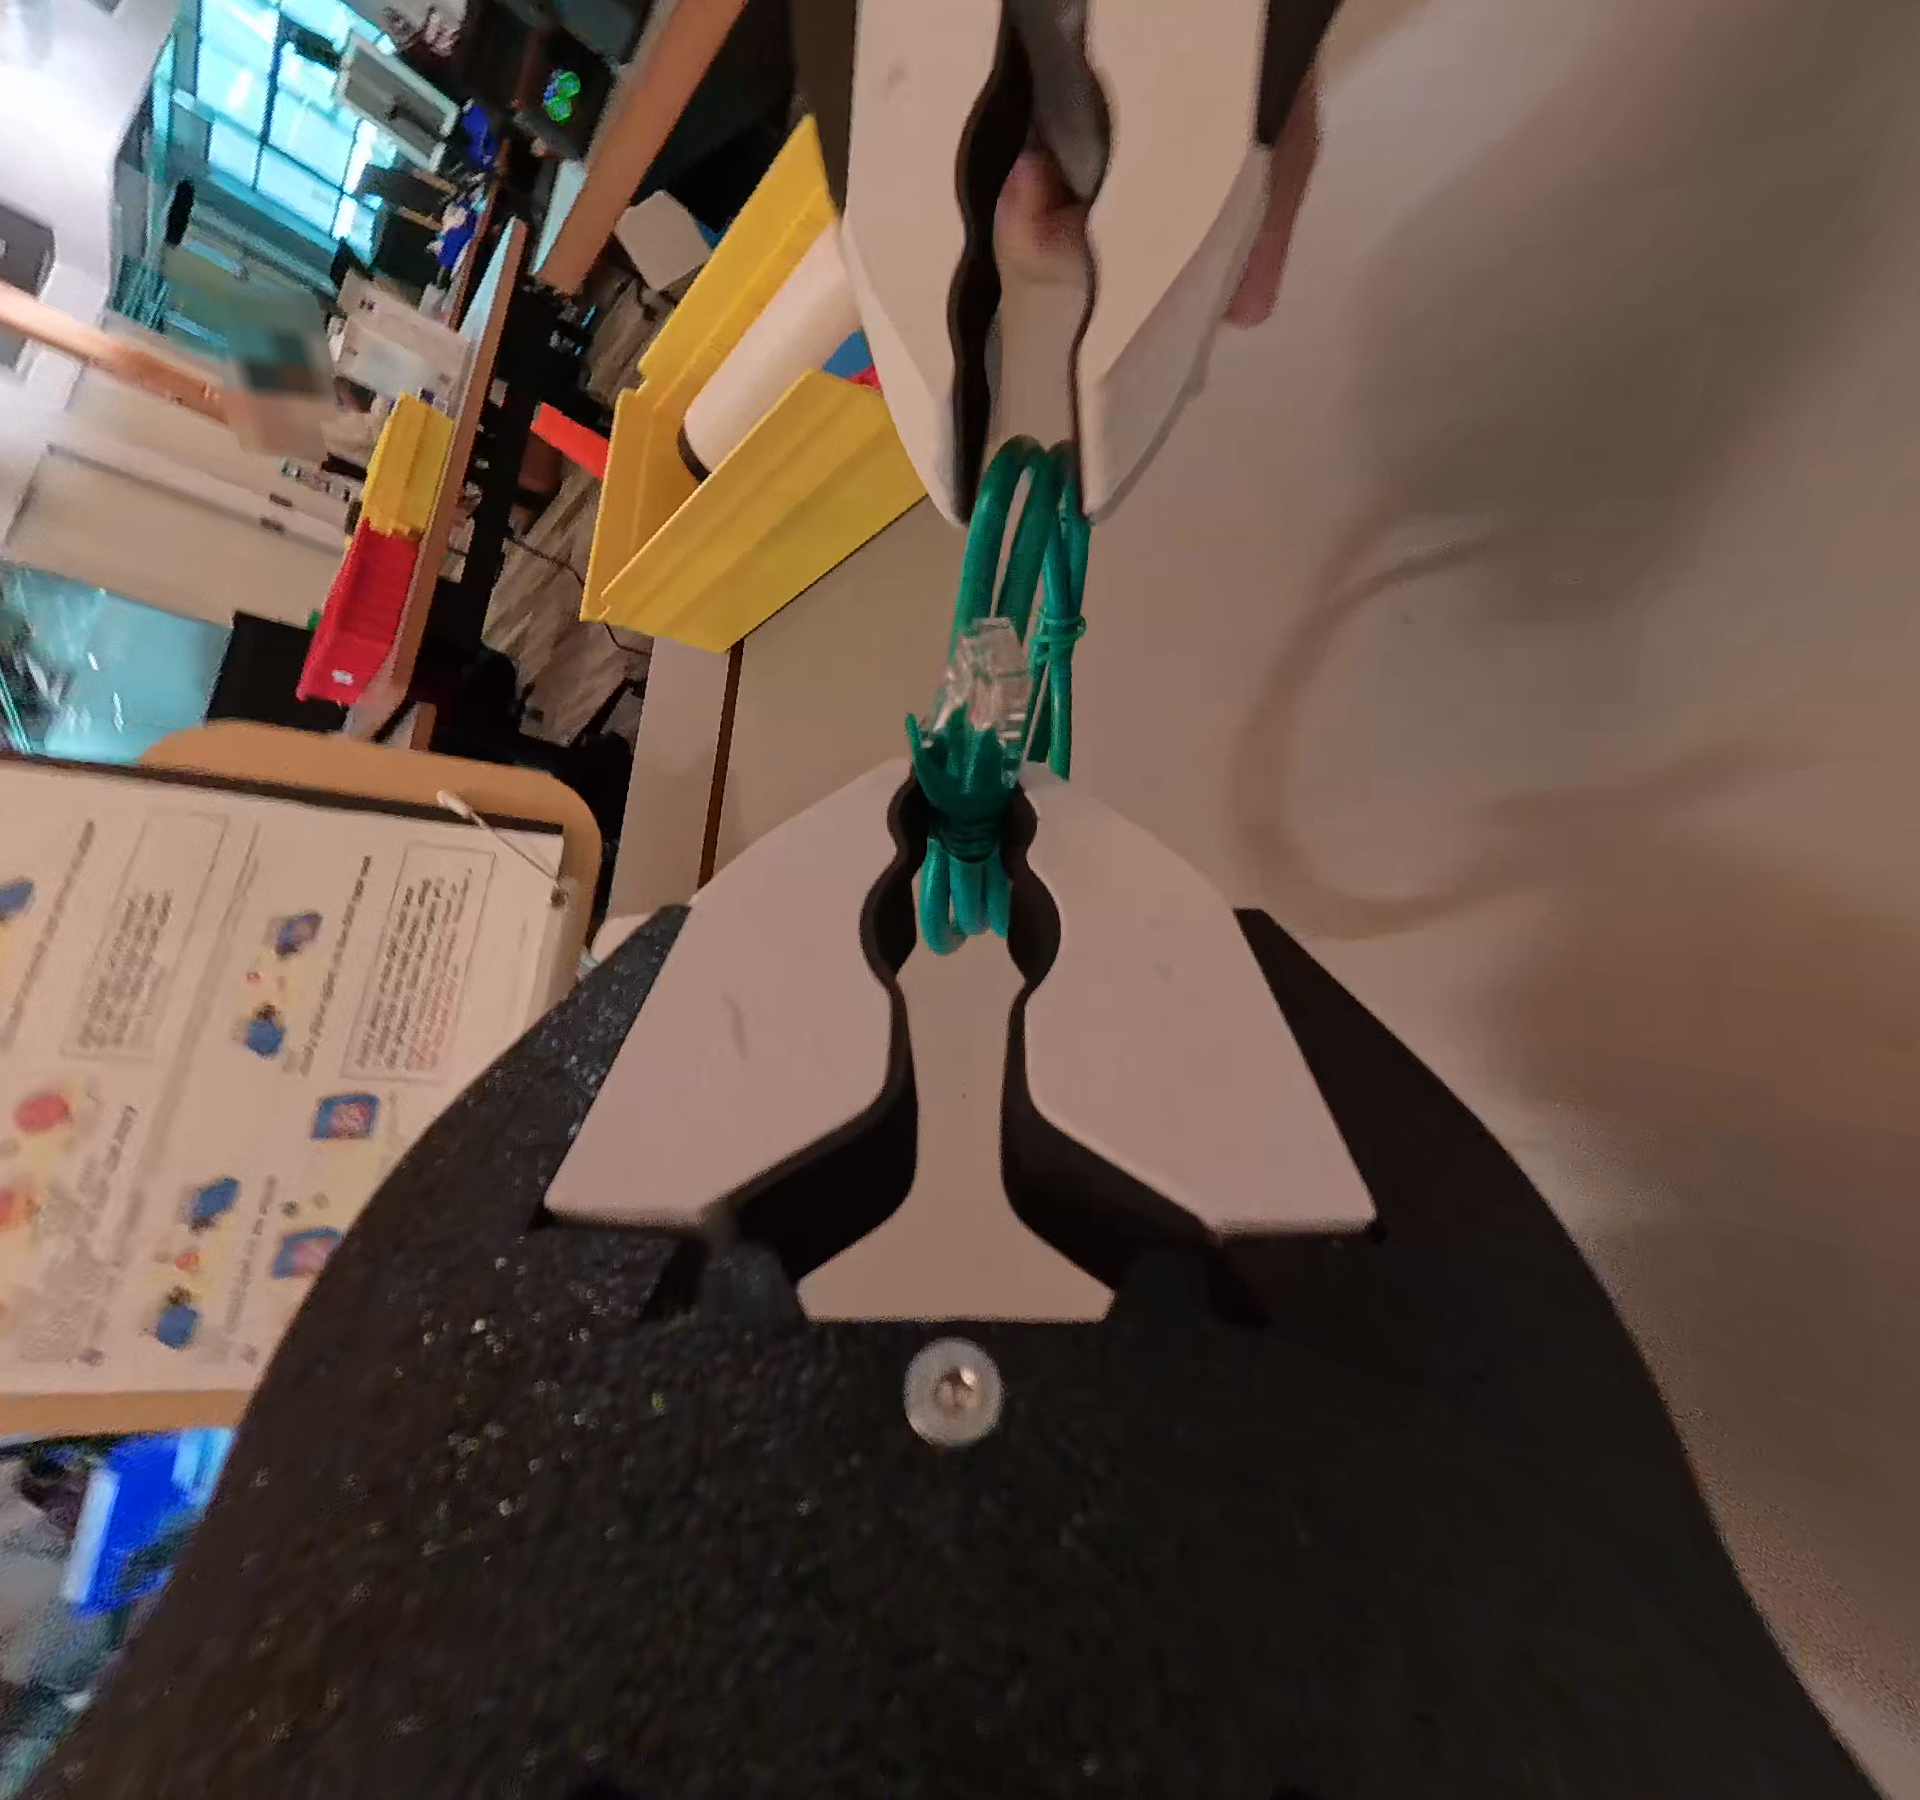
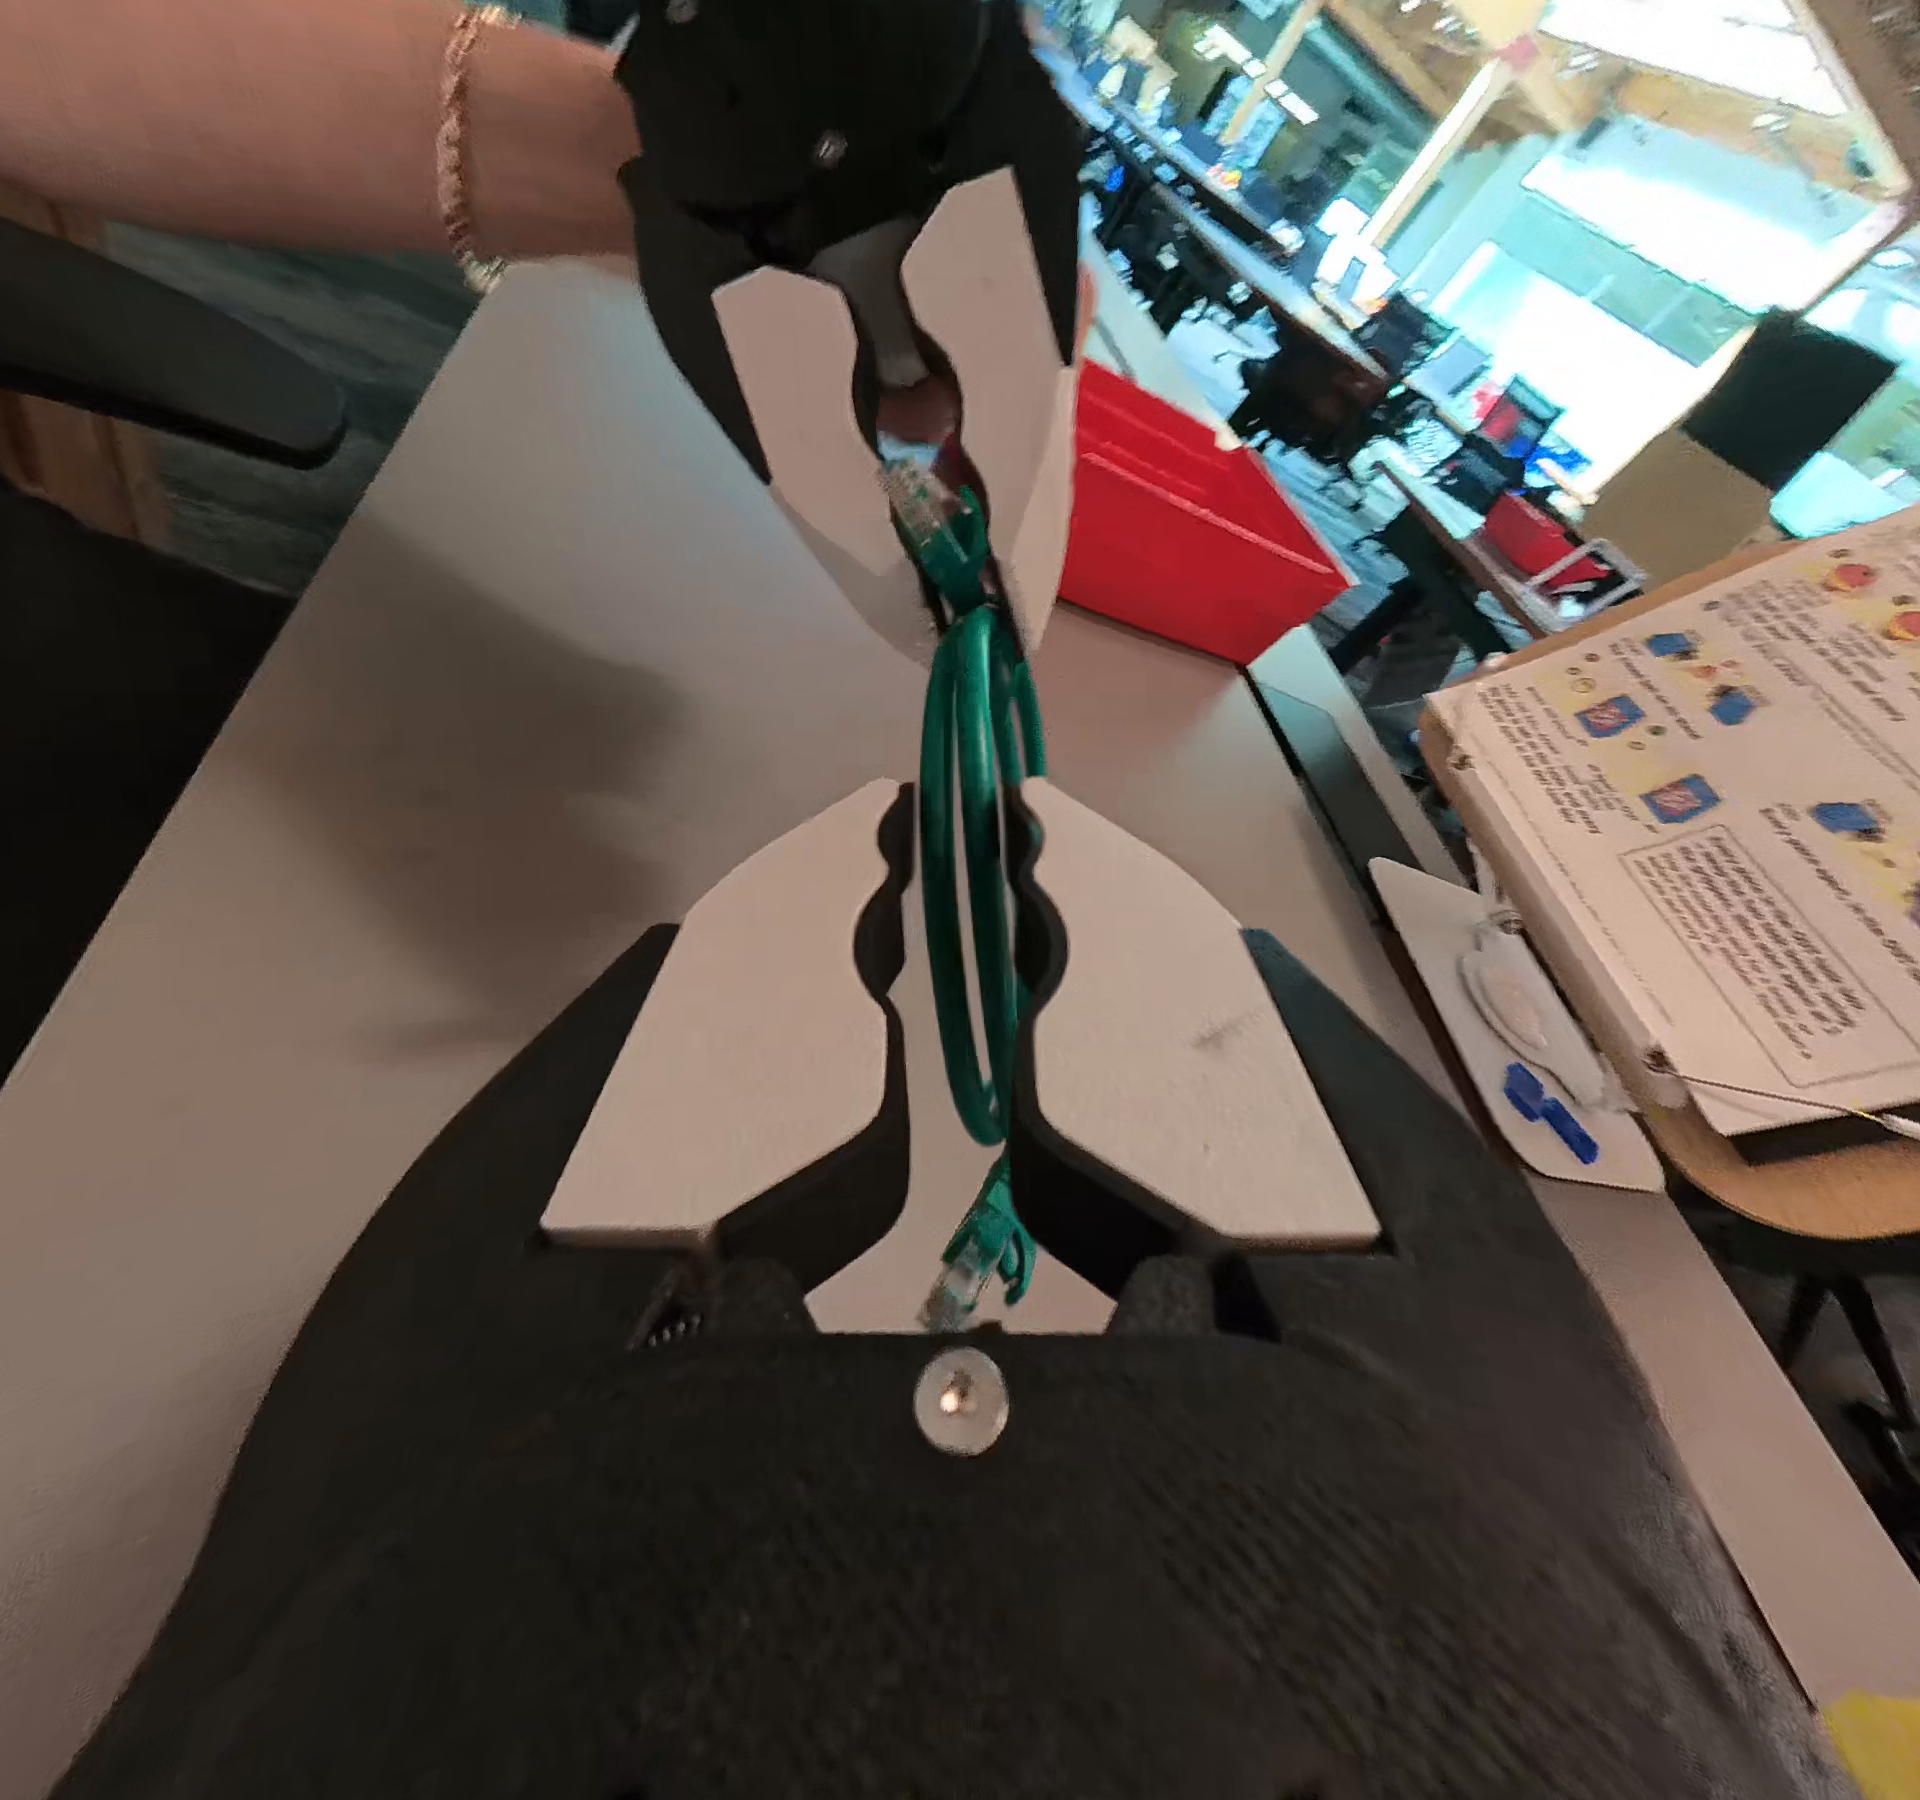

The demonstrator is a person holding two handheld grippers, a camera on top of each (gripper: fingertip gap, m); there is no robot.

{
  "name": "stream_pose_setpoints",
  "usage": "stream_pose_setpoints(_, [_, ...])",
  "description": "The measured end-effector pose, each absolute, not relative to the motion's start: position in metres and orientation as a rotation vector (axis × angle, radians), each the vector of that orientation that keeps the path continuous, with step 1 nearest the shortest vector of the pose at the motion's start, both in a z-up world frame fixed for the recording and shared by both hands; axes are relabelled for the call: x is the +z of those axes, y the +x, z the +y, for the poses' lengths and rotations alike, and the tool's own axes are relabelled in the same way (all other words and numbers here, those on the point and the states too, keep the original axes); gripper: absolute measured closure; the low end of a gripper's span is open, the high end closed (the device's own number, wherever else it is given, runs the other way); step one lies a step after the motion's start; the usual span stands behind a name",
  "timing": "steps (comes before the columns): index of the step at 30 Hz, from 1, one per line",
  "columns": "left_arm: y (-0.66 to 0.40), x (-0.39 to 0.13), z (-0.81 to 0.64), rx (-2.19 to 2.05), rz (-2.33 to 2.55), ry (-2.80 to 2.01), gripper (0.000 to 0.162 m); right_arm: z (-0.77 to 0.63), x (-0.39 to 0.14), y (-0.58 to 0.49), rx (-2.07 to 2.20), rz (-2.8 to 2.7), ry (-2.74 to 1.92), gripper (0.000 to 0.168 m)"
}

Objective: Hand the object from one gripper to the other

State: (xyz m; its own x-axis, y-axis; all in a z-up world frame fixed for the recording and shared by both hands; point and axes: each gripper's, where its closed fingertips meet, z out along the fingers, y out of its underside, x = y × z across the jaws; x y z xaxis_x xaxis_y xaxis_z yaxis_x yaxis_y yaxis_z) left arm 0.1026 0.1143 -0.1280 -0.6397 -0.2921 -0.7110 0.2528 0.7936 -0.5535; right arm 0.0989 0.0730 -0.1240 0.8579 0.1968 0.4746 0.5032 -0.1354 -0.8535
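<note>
A coiled green network cable (image 1: 1023,545) with clear plugs hangs in the air between my two grippers, above the white table (image 1: 1507,503). My left gripper (image 1: 964,794) is shut on the tied end of the bundle, next to a clear plug. My right gripper (image 1: 1023,498) comes from the top of the left wrist view with its fingers closed around the far loop. In the right wrist view my right gripper (image 2: 961,794) holds the cable loop (image 2: 971,919) between its fingers, and a plug dangles toward the camera. The left gripper (image 2: 982,618) pinches the far end.
A yellow bin (image 1: 748,503) holding a white roll (image 1: 774,348) stands on the table behind the grippers. A red bin (image 2: 1174,524) sits at the far table edge. A printed sheet on a board (image 2: 1714,815) lies to the side. A person's forearm with a bracelet (image 2: 312,88) holds the left gripper. One gripper's finger ends stand about 5 cm off the other's.
</note>
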Motion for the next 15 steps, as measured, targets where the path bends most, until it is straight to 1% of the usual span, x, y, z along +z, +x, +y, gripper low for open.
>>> stream_pose_setpoints(1, [0.105, -0.126, 0.118, -0.846, 2.108, -0.095, 0.149, 0.070, -0.115, 0.102, -0.298, -0.505, -1.685, 0.142])
stream_pose_setpoints(5, [0.113, -0.121, 0.137, -1.166, 2.076, -0.428, 0.150, 0.045, -0.072, 0.117, -0.208, -0.297, -1.512, 0.117])
stream_pose_setpoints(7, [0.111, -0.110, 0.140, -1.421, 2.031, -0.545, 0.150, 0.034, -0.063, 0.139, -0.172, -0.143, -1.441, 0.115])
stream_pose_setpoints(9, [0.108, -0.096, 0.143, -1.662, 1.967, -0.617, 0.150, 0.029, -0.070, 0.154, -0.075, -0.037, -1.435, 0.109])
stream_pose_setpoints(12, [0.105, -0.076, 0.146, -1.934, 1.855, -0.649, 0.150, 0.038, -0.082, 0.157, 0.088, 0.032, -1.436, 0.105])
stream_pose_setpoints(15, [0.105, -0.069, 0.148, -2.094, 1.803, -0.682, 0.150, 0.061, -0.089, 0.143, 0.141, 0.002, -1.445, 0.111])
